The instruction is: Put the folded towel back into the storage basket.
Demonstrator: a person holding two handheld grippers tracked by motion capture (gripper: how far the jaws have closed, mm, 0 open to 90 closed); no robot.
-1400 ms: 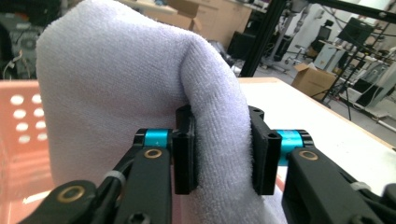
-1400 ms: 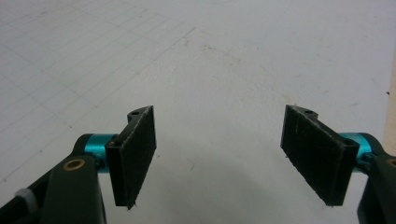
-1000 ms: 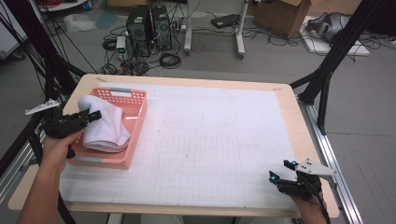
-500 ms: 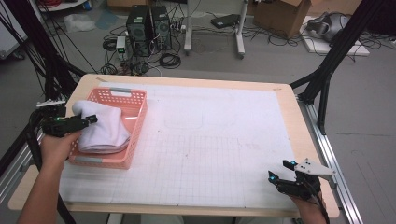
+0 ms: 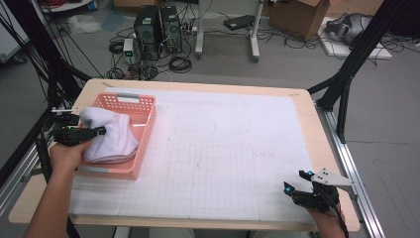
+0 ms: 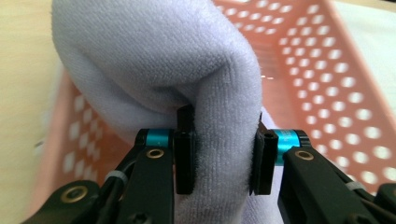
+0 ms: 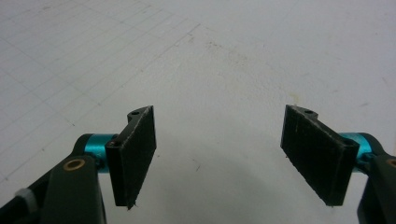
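While the left gripper (image 6: 222, 161) pinches the white towel (image 5: 109, 134) (jaws just closing on a fold), pink basket (image 5: 143, 136) walls surround it; right gripper (image 7: 224, 158) gapes over bare mat (image 5: 237, 158), well apart.

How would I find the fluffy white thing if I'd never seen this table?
Look at the table's left side for the pink basket. The white towel is bunched inside it, pinched by the left gripper. It's the only soft, white thing there.
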